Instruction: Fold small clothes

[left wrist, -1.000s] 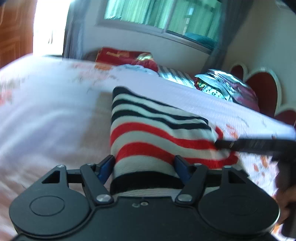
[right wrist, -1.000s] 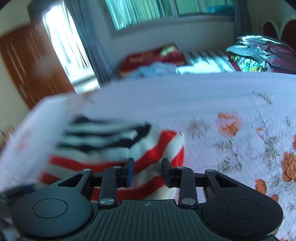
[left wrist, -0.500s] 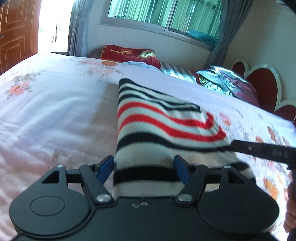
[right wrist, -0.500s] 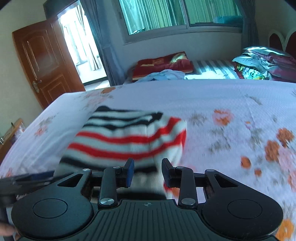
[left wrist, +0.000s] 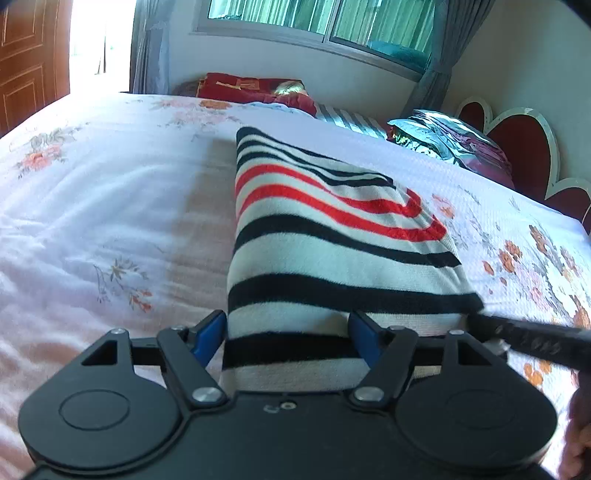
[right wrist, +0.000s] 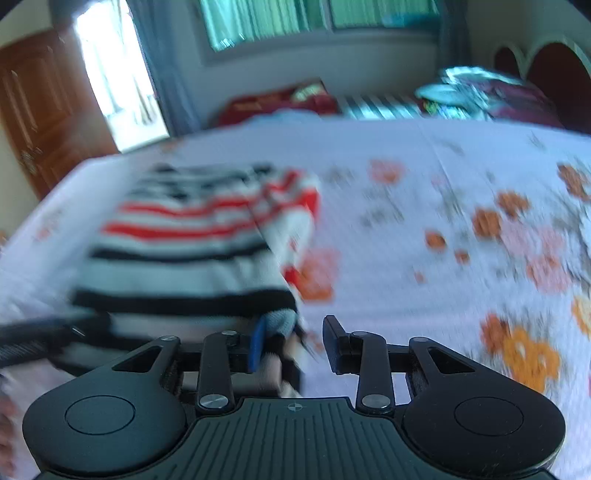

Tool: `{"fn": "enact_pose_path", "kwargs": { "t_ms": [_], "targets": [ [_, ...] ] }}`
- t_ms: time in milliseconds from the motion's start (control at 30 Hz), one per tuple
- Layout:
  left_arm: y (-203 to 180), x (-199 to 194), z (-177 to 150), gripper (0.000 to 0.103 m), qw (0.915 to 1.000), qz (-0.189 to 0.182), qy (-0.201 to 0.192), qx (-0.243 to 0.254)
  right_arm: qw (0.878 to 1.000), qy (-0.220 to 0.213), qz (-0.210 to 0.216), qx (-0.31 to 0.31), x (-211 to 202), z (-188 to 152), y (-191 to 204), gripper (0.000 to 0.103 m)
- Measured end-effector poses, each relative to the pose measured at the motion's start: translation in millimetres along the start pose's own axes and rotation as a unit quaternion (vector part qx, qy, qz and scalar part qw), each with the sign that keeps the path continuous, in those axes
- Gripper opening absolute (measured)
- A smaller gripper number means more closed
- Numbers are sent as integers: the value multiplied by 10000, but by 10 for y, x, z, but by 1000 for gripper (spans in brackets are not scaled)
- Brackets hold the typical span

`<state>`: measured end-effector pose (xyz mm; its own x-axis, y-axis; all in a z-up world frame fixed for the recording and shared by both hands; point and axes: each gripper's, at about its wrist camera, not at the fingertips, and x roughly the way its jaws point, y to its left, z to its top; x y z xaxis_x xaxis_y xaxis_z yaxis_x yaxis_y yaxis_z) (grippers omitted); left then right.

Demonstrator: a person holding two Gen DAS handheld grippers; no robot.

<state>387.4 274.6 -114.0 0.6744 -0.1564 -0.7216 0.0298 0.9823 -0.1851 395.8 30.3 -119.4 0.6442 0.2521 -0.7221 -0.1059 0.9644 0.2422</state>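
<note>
1. Since the earlier frames, the folded knit garment with black, white and red stripes (left wrist: 332,251) has been drawn nearer to both cameras across the white floral bedsheet (left wrist: 110,206), and black-striped bands now lie nearest the left gripper (left wrist: 288,332) where red bands lay before.
2. The left gripper's jaws have just been opening slightly. They are spread wide, with the garment's near end between the blue pads (left wrist: 210,332); firm pressing on the cloth cannot be confirmed.
3. The garment lies folded on the bedsheet, extending straight ahead of the left gripper.
4. The right gripper (right wrist: 291,339) is seen with its jaws partly spread. The garment's near right corner lies against the left-hand blue pad (right wrist: 258,343); the other finger stands apart over bare sheet. The view is blurred.
5. A finger of the right gripper is seen as a black bar (left wrist: 532,339) beside the garment's near right corner, to the right of the left gripper.
6. Ahead of both grippers, beyond the bed, a red cushion (left wrist: 255,88) lies below the window (left wrist: 317,18).
</note>
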Motion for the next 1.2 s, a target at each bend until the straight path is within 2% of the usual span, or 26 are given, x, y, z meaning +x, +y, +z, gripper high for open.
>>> {"fn": "enact_pose_path", "kwargs": {
  "t_ms": [67, 200, 300, 433, 533, 633, 733, 867, 933, 1000, 1033, 1100, 1200],
  "targets": [
    [1, 13, -6, 74, 10000, -9, 27, 12, 9996, 12, 41, 272, 30, -45, -50, 34],
    [14, 27, 13, 82, 9999, -37, 144, -9, 9998, 40, -163, 110, 45, -65, 51, 33],
    [25, 8, 20, 89, 9998, 7, 207, 16, 9995, 86, -169, 261, 67, -80, 45, 33],
    [0, 9, 32, 98, 9990, 323, 298, 127, 9993, 115, -229, 280, 74, -86, 69, 33],
    [-27, 5, 50, 102, 9964, 755, 376, 107, 9992, 115, -283, 270, 76, -90, 91, 33],
    [-37, -56, 64, 102, 9950, 953, 294, -37, 9989, 117, -328, 318, 74, -93, 107, 33],
    [-21, -71, 80, 102, 9960, 836, 284, -107, 9987, 104, -380, 328, 76, -95, 125, 33],
    [-37, -15, 85, 102, 9931, 1105, 379, -85, 9986, 91, -396, 345, 76, -102, 127, 34],
    [-16, -41, 64, 102, 9949, 961, 300, -95, 9984, 81, -409, 376, 75, -106, 128, 34],
    [64, -76, 43, 100, 9965, 714, 243, -350, 9984, 57, -428, 375, 73, -115, 136, 34],
    [104, -75, 39, 100, 9953, 745, 239, -563, 9983, 45, -438, 373, 72, -120, 140, 34],
    [141, -76, 25, 102, 9905, 1081, 225, -819, 9983, 26, -459, 356, 69, -126, 152, 34],
    [71, -73, 64, 101, 9911, 1162, 314, -568, 9984, 15, -520, 217, 65, -125, 187, 35]
  ]
}}
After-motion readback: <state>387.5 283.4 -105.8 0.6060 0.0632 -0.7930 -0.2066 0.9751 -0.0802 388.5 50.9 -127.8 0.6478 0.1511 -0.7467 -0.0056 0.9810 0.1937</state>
